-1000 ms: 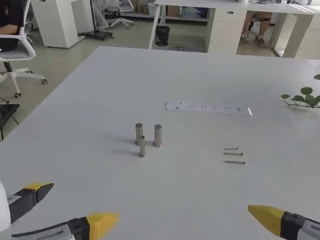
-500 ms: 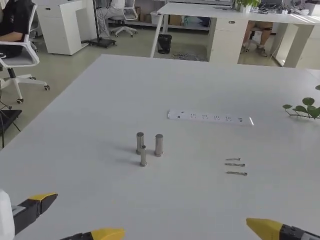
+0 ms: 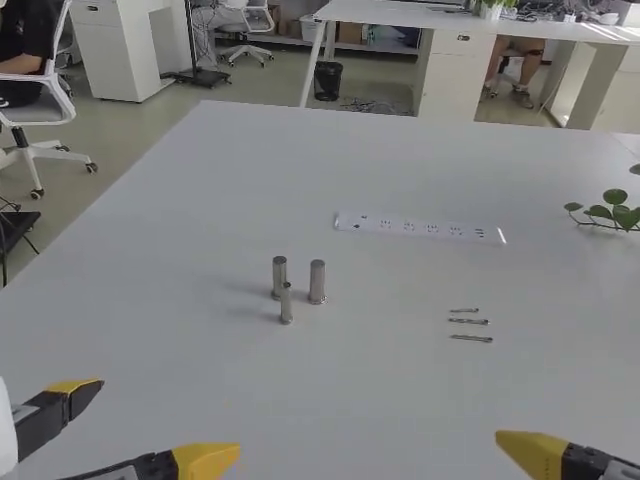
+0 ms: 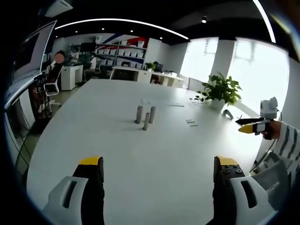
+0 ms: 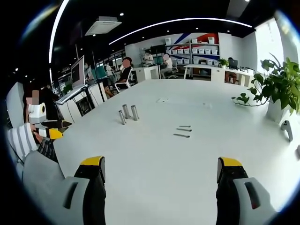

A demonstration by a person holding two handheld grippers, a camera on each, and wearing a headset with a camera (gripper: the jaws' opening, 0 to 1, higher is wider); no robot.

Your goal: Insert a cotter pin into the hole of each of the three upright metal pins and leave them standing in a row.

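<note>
Three upright metal pins (image 3: pixel 296 287) stand close together near the middle of the white table (image 3: pixel 200 200); they also appear in the left gripper view (image 4: pixel 145 116) and the right gripper view (image 5: pixel 127 114). Three cotter pins (image 3: pixel 468 323) lie side by side to their right, seen again as cotter pins (image 5: pixel 183 131). My left gripper (image 3: pixel 140 425) hovers open at the near left edge, far from the pins. The right gripper (image 5: pixel 159 176) is open and holds nothing; one yellow fingertip (image 3: pixel 530 450) shows at the bottom right.
A white power strip (image 3: pixel 418 228) lies beyond the pins. A potted plant (image 5: pixel 276 91) stands at the table's right side, with leaves (image 3: pixel 605 210) reaching in. Office chairs (image 3: pixel 30 110) and desks (image 3: pixel 470 40) surround the table.
The head view has shifted slightly; the left gripper's fingertips sit a little differently at the bottom edge. The pins and cotter pins have not moved.
</note>
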